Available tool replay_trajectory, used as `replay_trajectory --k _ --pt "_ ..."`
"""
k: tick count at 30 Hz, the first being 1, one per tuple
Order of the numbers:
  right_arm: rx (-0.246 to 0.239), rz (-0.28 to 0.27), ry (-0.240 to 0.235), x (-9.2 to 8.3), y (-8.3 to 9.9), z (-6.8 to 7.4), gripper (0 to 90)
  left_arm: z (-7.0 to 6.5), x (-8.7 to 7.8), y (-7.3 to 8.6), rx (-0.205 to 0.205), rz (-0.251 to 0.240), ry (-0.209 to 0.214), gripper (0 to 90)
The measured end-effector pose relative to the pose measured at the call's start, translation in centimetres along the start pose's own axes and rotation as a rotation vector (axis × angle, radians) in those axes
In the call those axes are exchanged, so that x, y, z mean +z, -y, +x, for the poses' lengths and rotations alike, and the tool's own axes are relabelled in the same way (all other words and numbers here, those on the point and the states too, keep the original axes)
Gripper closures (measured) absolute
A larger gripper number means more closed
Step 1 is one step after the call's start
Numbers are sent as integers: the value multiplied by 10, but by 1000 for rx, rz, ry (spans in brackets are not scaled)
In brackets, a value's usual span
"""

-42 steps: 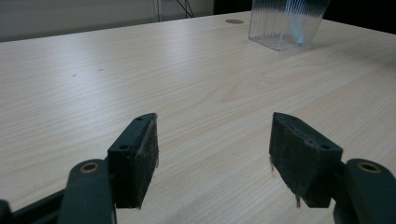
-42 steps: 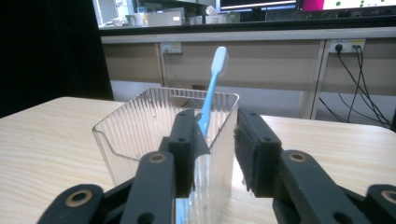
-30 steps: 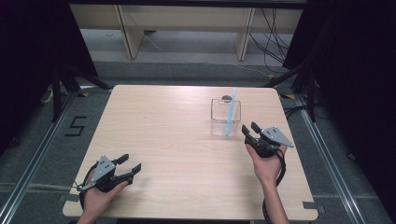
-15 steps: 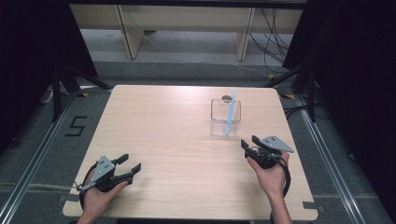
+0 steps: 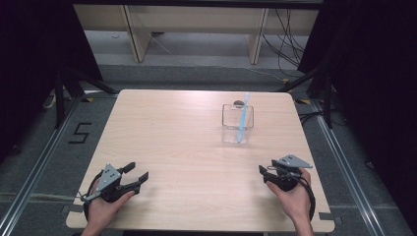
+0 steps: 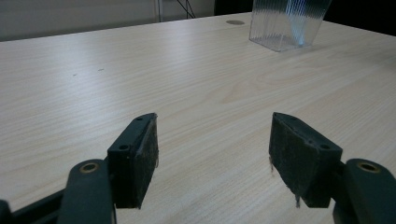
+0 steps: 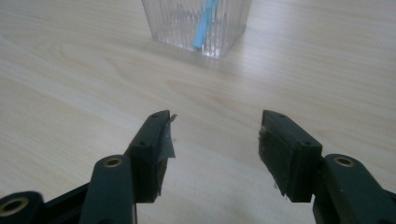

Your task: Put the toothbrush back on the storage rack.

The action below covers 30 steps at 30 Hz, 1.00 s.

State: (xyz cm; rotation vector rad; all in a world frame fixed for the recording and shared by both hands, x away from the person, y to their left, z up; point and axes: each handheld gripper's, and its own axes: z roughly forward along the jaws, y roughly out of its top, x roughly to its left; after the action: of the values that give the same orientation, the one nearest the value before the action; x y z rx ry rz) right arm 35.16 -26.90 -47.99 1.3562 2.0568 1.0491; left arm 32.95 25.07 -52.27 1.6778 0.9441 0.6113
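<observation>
The right hand-held gripper [image 5: 268,173] has drawn back, jaws opening, from the cup [image 5: 237,124].

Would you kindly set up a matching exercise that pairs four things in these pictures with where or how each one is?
Things:
1. blue straw
2. clear ribbed container
3. left gripper
4. right gripper

Places or states:
A. open over bare wood at the table's near left corner
B. leaning inside the container, top end sticking out above the rim
C. open at the near right, nothing between its fingers, which have just been opening
D. standing upright on the far right part of the table

Pairs: 1-B, 2-D, 3-A, 4-C
</observation>
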Motion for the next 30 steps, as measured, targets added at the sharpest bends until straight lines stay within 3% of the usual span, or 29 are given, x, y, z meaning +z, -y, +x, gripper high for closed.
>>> replay_trajectory --k 1,2,5,11,15,16,17,18,20,21,22,23,24,26,27,29,30 --pt "28 15 7 -1 2 2 440 0 0 0 -1 0 1 324" --pt "-13 15 -15 -1 3 -2 439 0 0 0 -1 0 1 324" --pt "22 41 23 -4 9 0 433 0 1 0 0 -13 7 324" --pt "26 80 -1 -8 18 -4 415 0 1 0 0 -13 7 324" --pt "76 95 10 -11 24 -2 408 0 0 0 3 -4 2 324" --pt "52 100 10 -11 25 -5 406 0 0 0 2 -5 2 324" --pt "87 109 10 -12 27 -3 405 0 0 0 2 -5 2 324" --pt "50 106 19 -13 29 -7 404 0 0 0 1 -6 2 324" --pt "104 121 13 -13 34 -5 404 0 0 0 -2 -6 2 324" --pt "104 121 13 -13 34 -5 404 0 0 0 -2 -6 2 324" --pt "65 110 14 -13 39 -10 403 0 0 0 -4 -5 1 324" --pt "97 119 16 -14 40 -8 403 0 0 0 -3 -5 1 324" --pt "76 106 11 -14 42 -11 403 0 0 0 -1 -5 1 324" --pt "118 114 18 -17 45 -8 403 0 0 0 1 -4 1 324" --pt "65 96 32 -18 47 -13 403 0 0 0 1 -5 1 324" --pt "95 89 26 -19 49 -12 403 0 0 0 -1 -6 0 324" --pt "80 78 24 -20 50 -15 403 0 0 0 -2 -7 -1 324"
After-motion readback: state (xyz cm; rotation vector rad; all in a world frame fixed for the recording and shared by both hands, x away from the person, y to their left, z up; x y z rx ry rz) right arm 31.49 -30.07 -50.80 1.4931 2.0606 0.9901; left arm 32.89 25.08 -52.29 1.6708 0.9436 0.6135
